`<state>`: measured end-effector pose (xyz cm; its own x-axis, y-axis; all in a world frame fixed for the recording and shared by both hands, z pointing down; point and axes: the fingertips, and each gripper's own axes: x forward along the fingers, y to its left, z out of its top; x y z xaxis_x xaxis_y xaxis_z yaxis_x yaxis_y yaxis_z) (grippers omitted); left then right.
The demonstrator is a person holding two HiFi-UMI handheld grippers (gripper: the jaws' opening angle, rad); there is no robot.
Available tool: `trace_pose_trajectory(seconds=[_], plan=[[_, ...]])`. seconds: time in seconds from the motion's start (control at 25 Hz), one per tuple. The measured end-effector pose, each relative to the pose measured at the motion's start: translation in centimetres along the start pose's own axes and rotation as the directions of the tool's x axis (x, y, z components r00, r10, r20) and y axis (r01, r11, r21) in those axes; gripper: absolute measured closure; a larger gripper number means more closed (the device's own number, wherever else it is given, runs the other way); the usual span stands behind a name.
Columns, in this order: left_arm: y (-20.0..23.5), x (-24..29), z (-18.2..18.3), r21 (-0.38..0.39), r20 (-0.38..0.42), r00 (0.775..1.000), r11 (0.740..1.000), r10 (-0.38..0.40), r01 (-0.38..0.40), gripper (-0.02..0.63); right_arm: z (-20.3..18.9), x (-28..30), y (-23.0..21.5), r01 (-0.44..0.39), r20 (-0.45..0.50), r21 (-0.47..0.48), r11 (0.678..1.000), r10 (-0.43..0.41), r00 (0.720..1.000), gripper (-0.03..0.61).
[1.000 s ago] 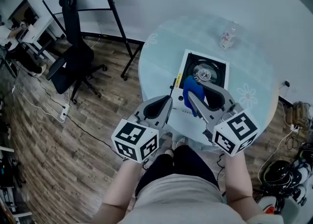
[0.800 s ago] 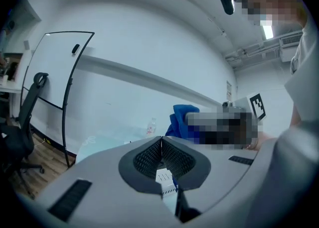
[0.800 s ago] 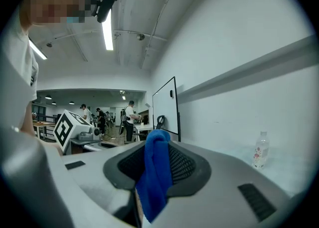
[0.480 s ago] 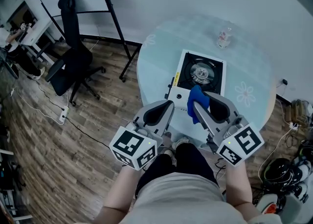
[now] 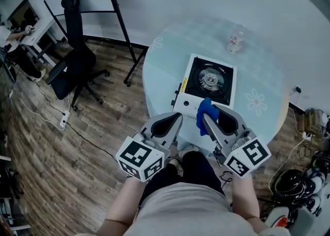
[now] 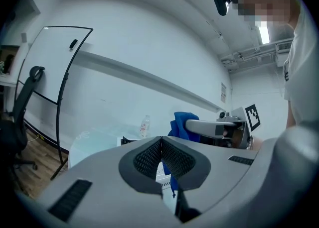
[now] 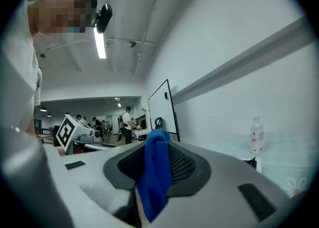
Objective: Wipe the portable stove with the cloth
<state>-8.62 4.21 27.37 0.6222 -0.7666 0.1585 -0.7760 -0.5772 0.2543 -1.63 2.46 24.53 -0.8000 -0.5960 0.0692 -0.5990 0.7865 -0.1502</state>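
Claws are held at lower centre of the frame: a blue fleecy cloth (image 5: 203, 117) is pinched in the right claw (image 5: 207, 115), while the left claw (image 5: 177, 119) is pressed together on nothing. The cloth hangs over the near edge of the white portable stove with a black burner (image 5: 209, 81); whether they touch cannot be told. Since the stove is unbraced, it could be shoved across the round pale desk (image 5: 154, 65) towards the clear plastic bottle (image 5: 235, 40) at upper right.

Open-plan office/lab: swivel chair (image 5: 75, 60), whiteboard (image 7: 160, 106), ppl (image 7: 125, 120) at desks (image 5: 37, 26), strip lights (image 7: 99, 43) overhead.
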Motion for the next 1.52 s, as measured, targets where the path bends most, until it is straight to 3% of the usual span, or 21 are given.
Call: trace_pose_trajectory(seconds=[1.52], plan=[[-0.2,0.2,-0.8,-0.018,-0.025,1.0,1.0,-0.002,0.002,0.595,-2.1,0.5,-0.2,-0.006,-0.056,0.028,1.0,0.008,0.998,0.457]])
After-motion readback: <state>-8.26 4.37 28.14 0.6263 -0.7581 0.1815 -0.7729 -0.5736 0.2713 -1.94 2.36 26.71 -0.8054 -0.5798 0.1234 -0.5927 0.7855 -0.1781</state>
